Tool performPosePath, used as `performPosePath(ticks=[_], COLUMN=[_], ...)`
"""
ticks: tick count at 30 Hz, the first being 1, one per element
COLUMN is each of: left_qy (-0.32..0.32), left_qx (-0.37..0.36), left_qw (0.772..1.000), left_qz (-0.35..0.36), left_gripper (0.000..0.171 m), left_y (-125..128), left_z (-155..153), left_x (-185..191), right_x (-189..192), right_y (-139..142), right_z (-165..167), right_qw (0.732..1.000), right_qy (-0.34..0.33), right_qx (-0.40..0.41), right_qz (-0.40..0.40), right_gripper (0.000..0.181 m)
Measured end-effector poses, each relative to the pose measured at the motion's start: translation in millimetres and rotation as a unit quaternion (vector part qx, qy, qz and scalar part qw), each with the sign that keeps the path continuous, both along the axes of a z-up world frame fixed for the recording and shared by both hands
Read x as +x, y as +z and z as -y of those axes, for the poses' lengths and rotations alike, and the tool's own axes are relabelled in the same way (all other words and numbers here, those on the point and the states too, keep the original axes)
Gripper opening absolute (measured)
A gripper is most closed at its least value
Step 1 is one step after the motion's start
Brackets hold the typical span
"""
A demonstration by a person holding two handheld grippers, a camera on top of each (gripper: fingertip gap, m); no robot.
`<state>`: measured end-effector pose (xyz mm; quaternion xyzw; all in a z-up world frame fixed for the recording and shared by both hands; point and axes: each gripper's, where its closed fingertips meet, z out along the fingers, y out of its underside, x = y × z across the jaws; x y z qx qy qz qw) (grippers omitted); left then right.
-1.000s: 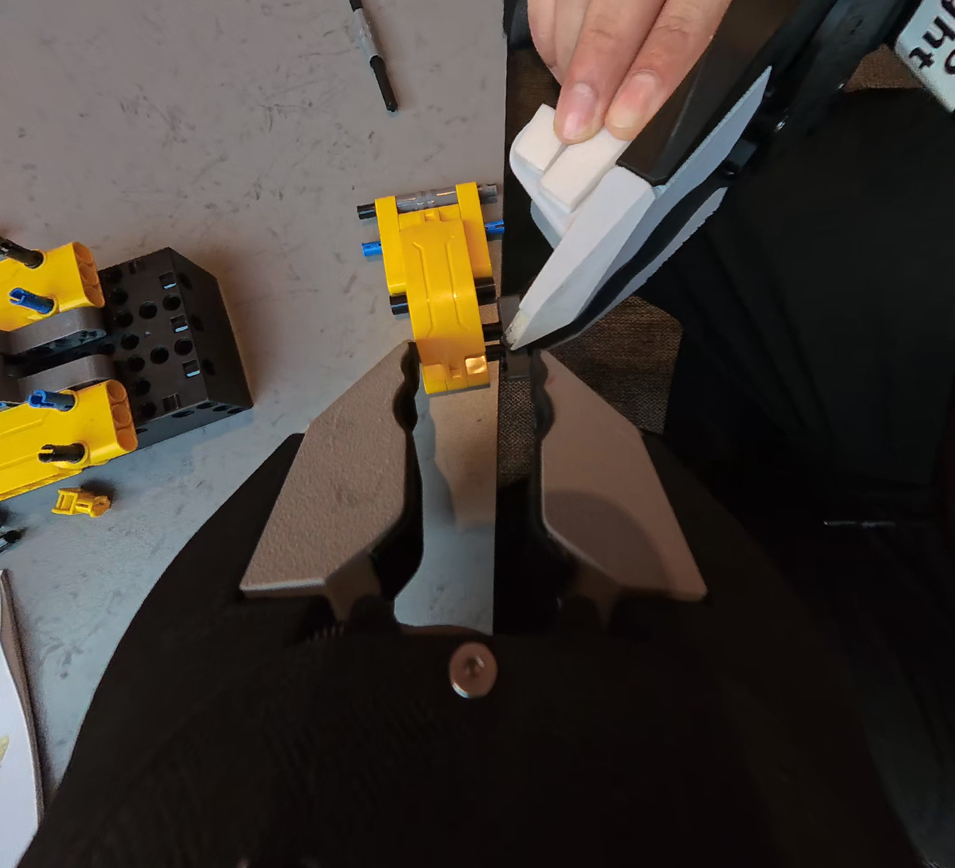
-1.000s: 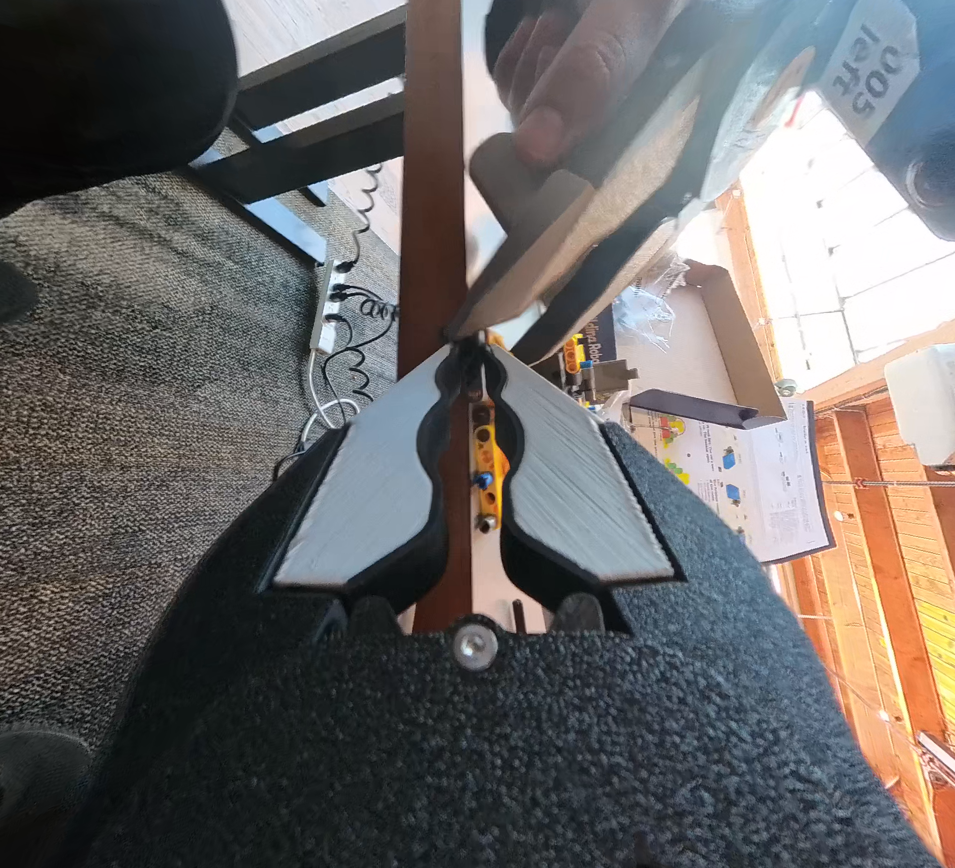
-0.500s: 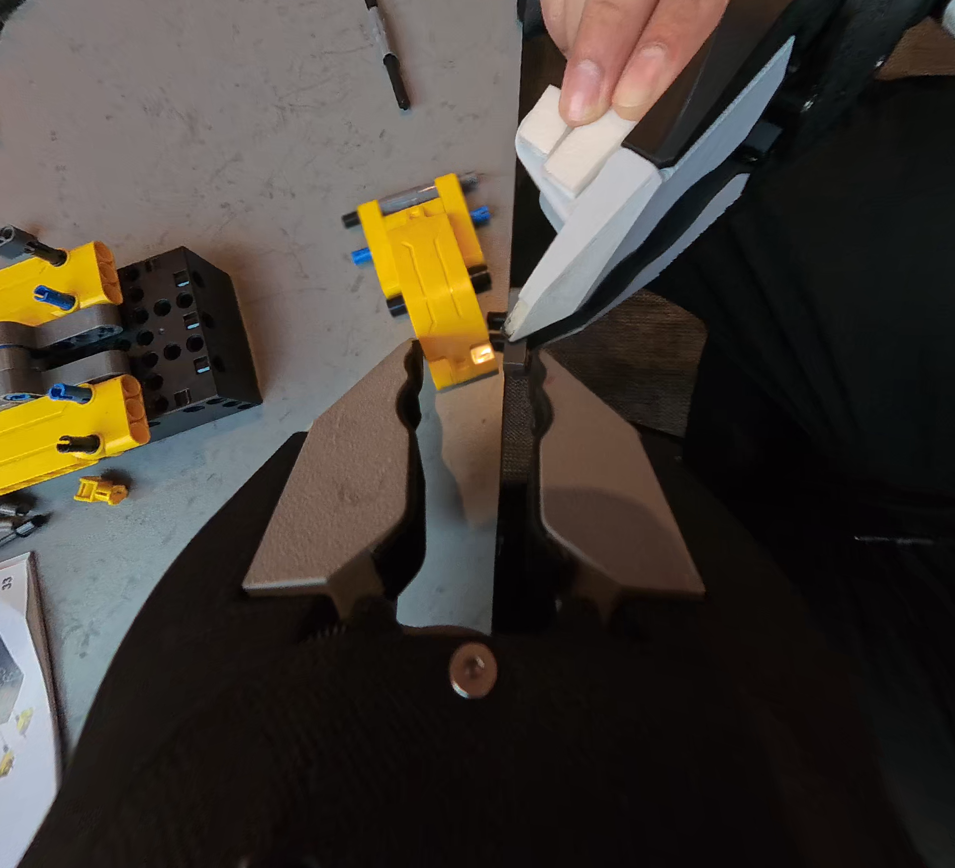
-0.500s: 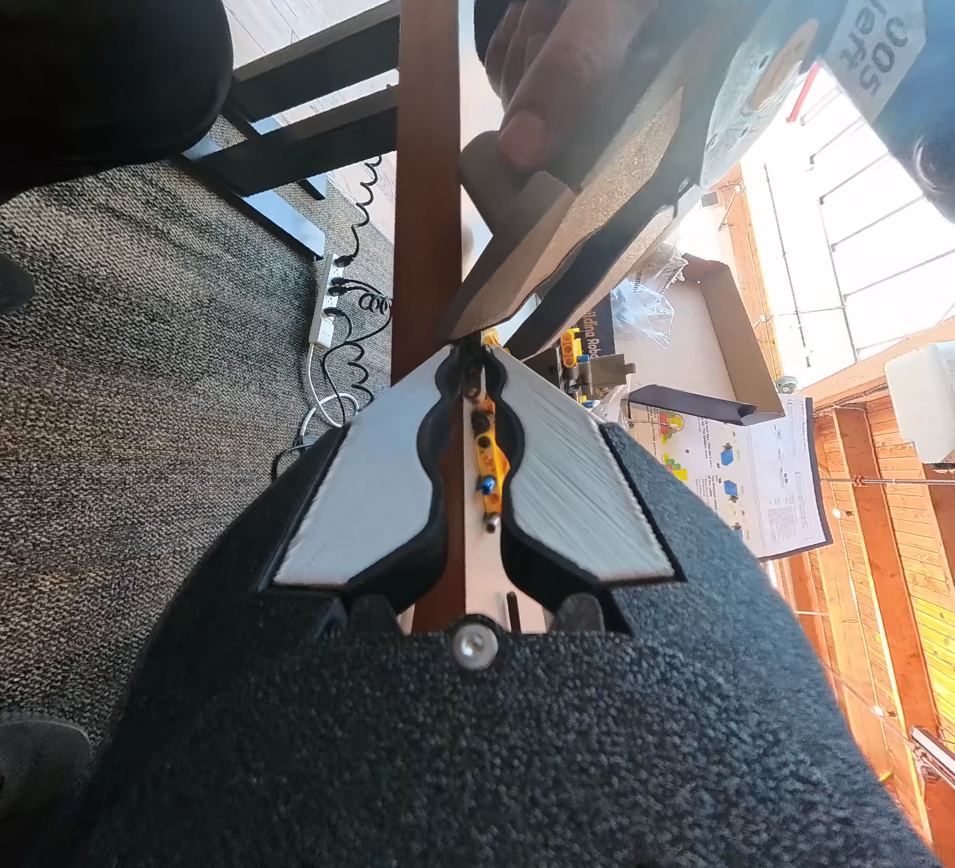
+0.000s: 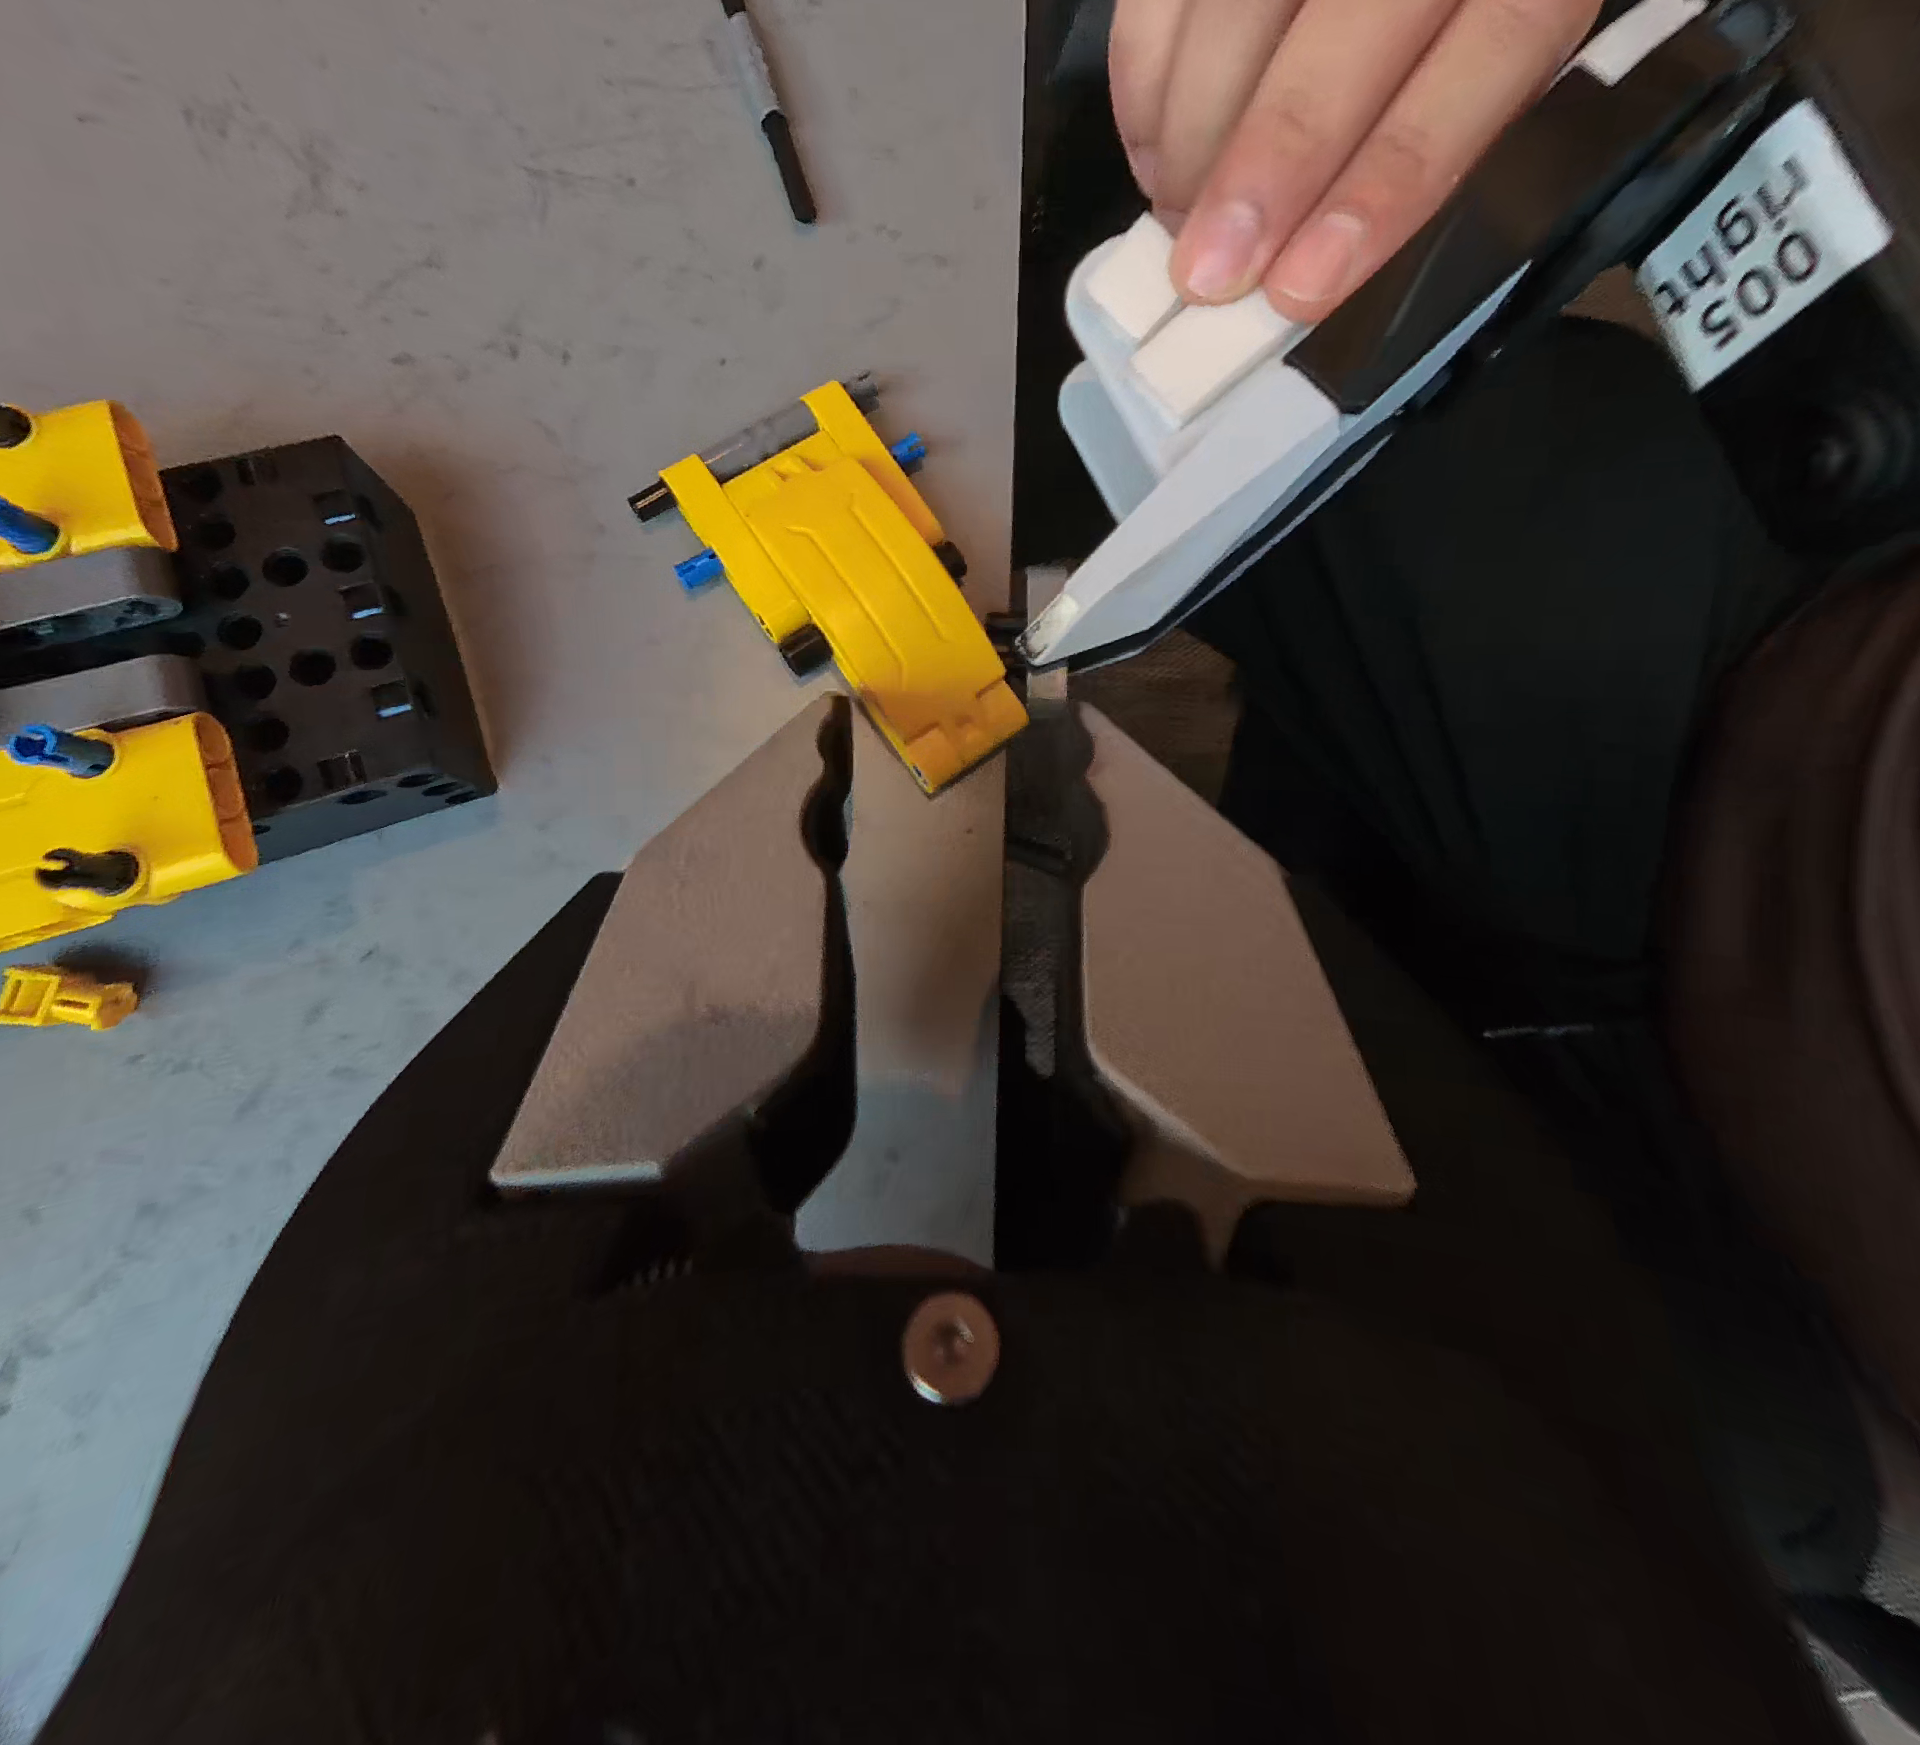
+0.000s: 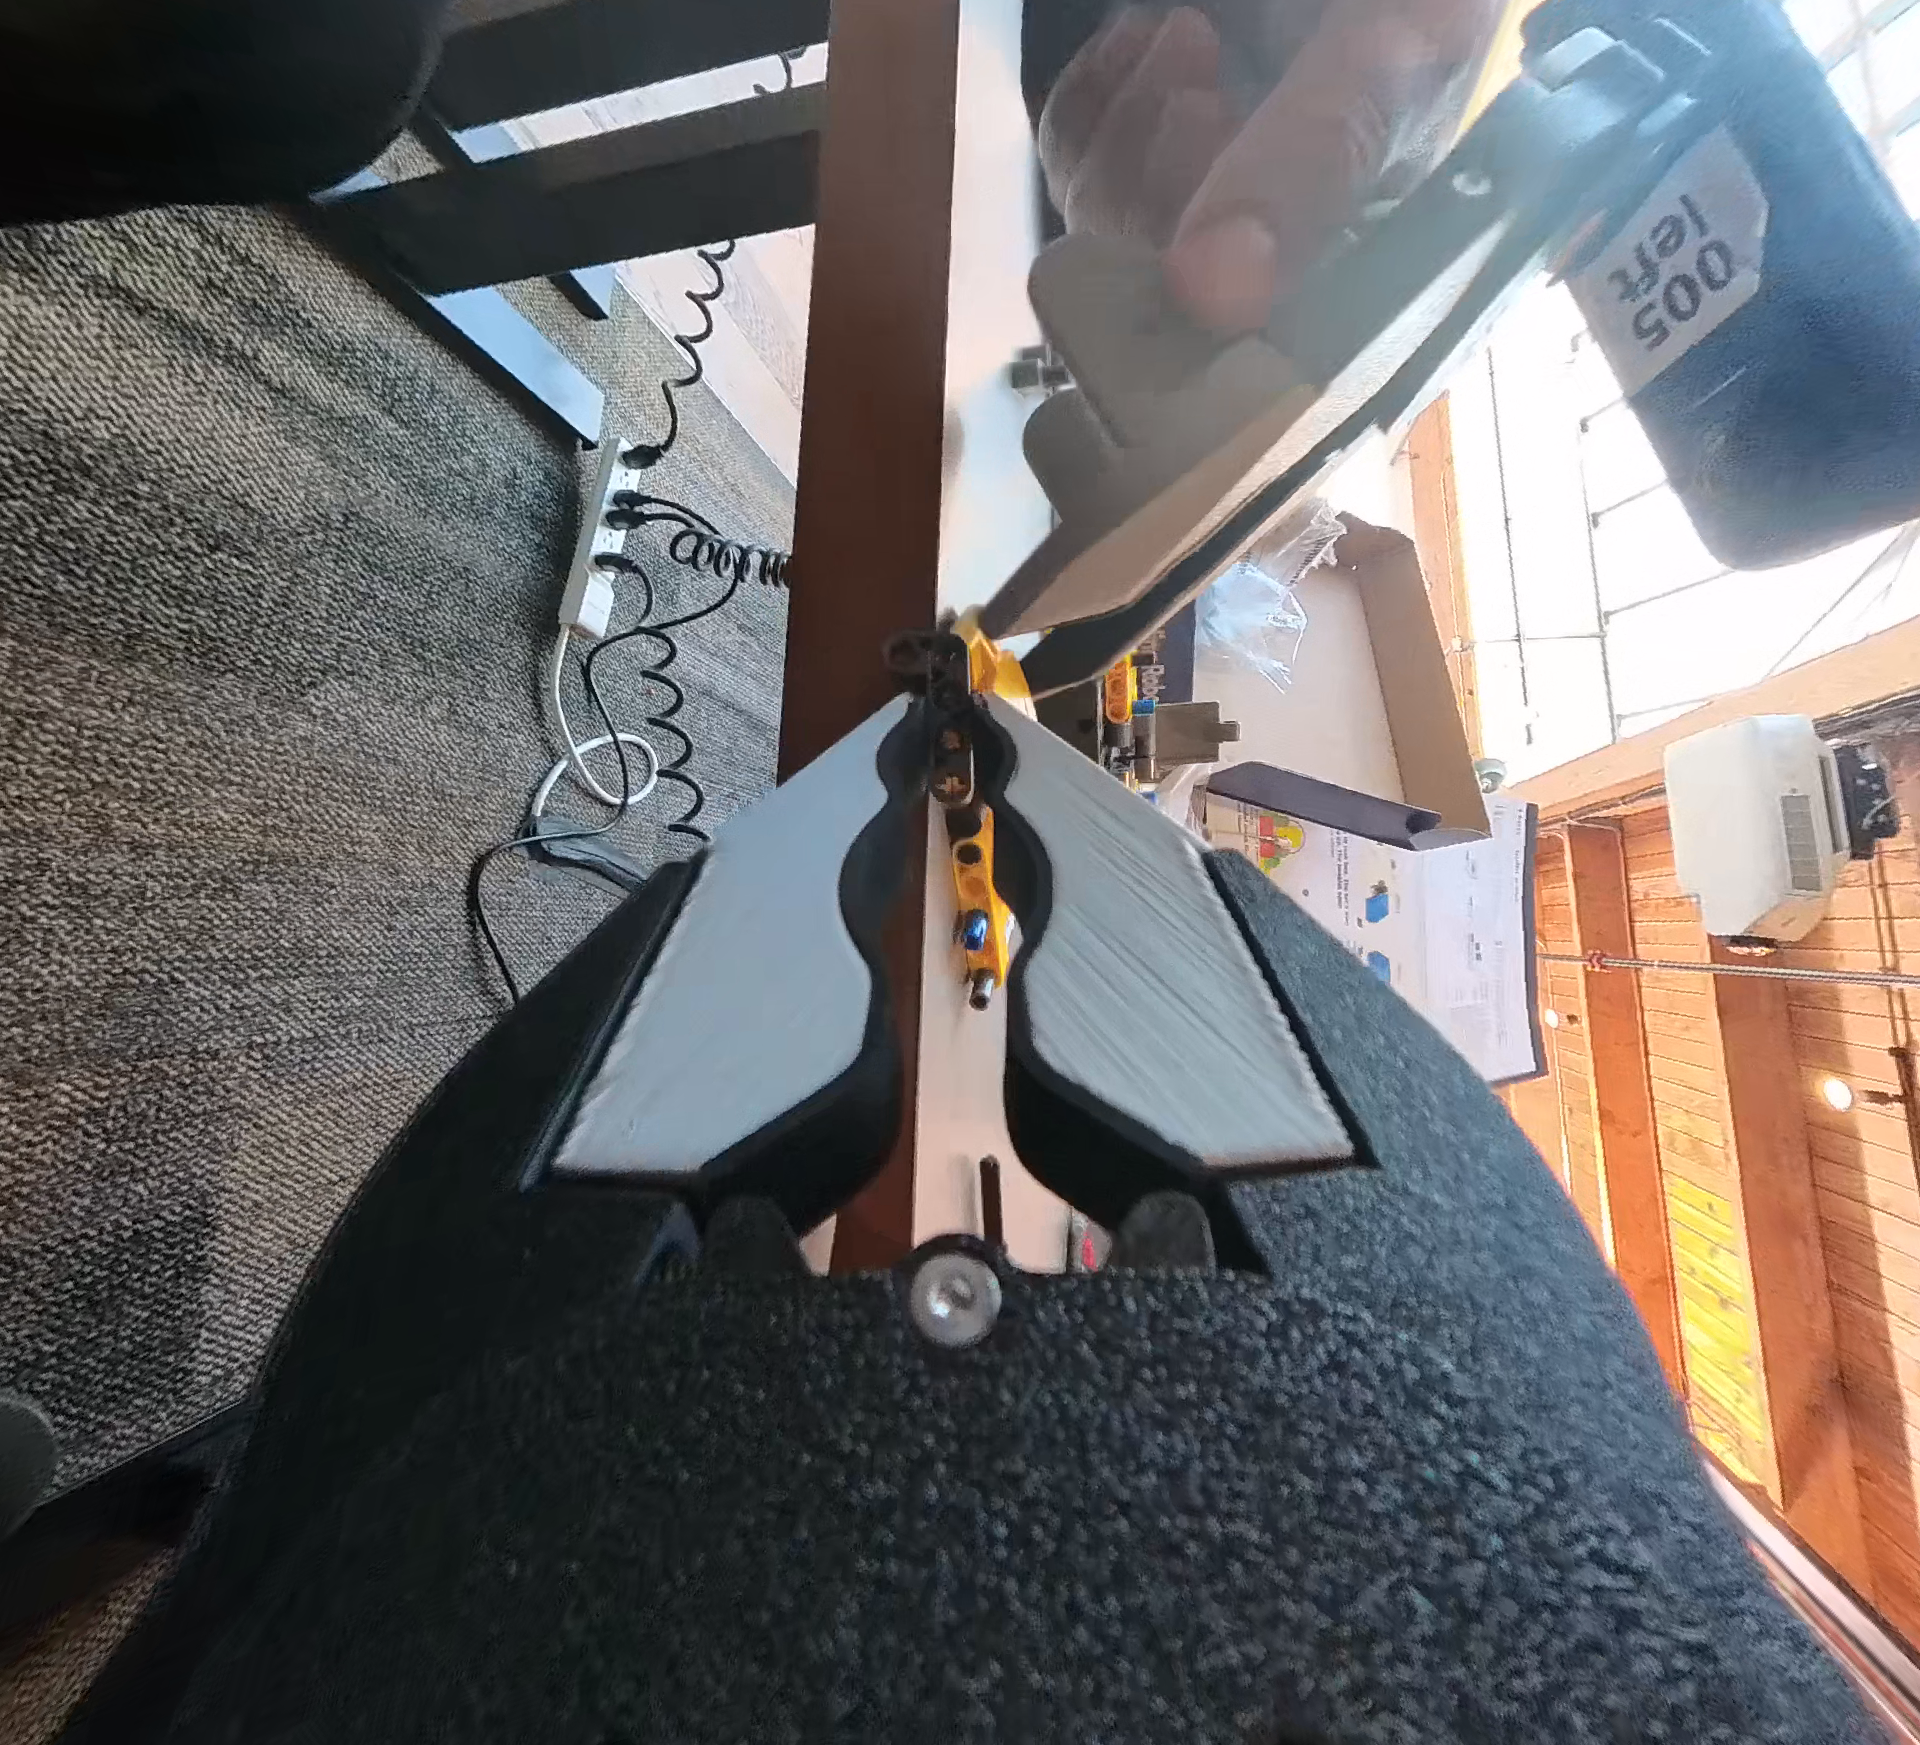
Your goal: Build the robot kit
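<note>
A yellow brick assembly (image 5: 852, 583) with black and blue pins lies tilted on the grey table (image 5: 416, 137) at its edge. My left gripper (image 5: 951, 719) is shut on the assembly's near end. My right gripper (image 5: 1039, 641) comes in from the right, a person's hand (image 5: 1299, 85) on it. In the right wrist view my right gripper (image 6: 948, 708) is shut on a small black beam (image 6: 920, 656) at the assembly's end. The yellow assembly (image 6: 977, 874) shows between its fingers. The left gripper (image 6: 997, 625) meets it from above.
A black perforated block (image 5: 312, 625) with yellow parts stands at the left, a small yellow connector (image 5: 62, 999) below it. A black marker (image 5: 758, 74) lies farther back. A cardboard box (image 6: 1392, 656), an instruction sheet (image 6: 1444, 926) and a power strip (image 6: 603, 552) on the carpet also show. My two grippers' fingertips are within a few centimetres of each other. Between my left fingertips and the black perforated block (image 5: 312, 625) there is roughly 8 cm.
The yellow assembly has swung, its far end now tilted to the left. The black beam now pokes out past my right gripper's fingertips. The right gripper has shifted slightly right.
</note>
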<state>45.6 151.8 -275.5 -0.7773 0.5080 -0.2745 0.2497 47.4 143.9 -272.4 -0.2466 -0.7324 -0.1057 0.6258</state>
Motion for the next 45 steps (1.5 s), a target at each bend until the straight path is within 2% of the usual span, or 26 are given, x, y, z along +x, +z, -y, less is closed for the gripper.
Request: performPosePath(ticks=[3,7,9,10,16,18,20,23,25,27,30,34,37,41,42,45], left_qy=[0.009,0.014,0.000,-0.006,-0.060,-0.040,-0.019,-0.005,0.015,0.023,0.054,0.086,0.114,0.122,0.126,0.136], left_qx=[-0.008,-0.018,-0.027,-0.028,-0.046,-0.046,-0.018,0.053,0.083,0.083,0.080,0.073,0.098,0.073,0.083,0.108], left_qw=[1.000,1.000,1.000,1.000,0.997,0.998,0.999,0.998,0.996,0.996,0.995,0.988,0.981,0.979,0.978,0.973], left_qz=[0.021,0.009,-0.001,-0.001,-0.016,-0.012,0.022,0.042,0.030,0.024,0.030,0.101,0.122,0.145,0.144,0.153], left_gripper=[0.041,0.034,0.026,0.026,0.025,0.038,0.037,0.034,0.032,0.032,0.011,0.006,0.005,0.010,0.005,0.005], left_y=[7,3,-2,-2,-2,3,23,46,39,25,10,14,13,12,13,17], left_z=[-2,-8,-6,-6,-5,-10,-7,24,41,54,56,56,52,56,54,52], left_x=[4,6,8,9,-1,-3,-1,6,12,19,21,24,25,26,25,25], right_x=[0,0,0,1,7,8,11,15,14,11,7,8,8,7,7,8], right_y=[0,0,0,-2,-7,-1,7,18,24,28,29,29,27,26,28,32], right_z=[0,1,5,7,16,18,19,23,30,35,39,38,36,39,38,36], right_qw=[1.000,1.000,1.000,1.000,1.000,1.000,0.999,0.996,0.994,0.993,0.994,0.994,0.996,0.998,0.998,0.998], right_qy=[-0.002,-0.001,0.002,0.003,-0.017,-0.022,-0.029,-0.032,-0.022,-0.012,-0.008,-0.011,-0.015,-0.011,-0.013,-0.021], right_qx=[0.001,0.020,0.025,0.020,0.012,0.007,-0.004,-0.038,-0.064,-0.072,-0.063,-0.060,-0.053,-0.019,-0.008,-0.015], right_qz=[-0.006,-0.006,-0.005,0.000,-0.007,-0.021,-0.042,-0.071,-0.086,-0.094,-0.091,-0.087,-0.074,-0.055,-0.056,-0.058], right_gripper=[0.005,0.005,0.005,0.009,0.009,0.008,0.008,0.007,0.006,0.006,0.006,0.006,0.006,0.007,0.007,0.007])
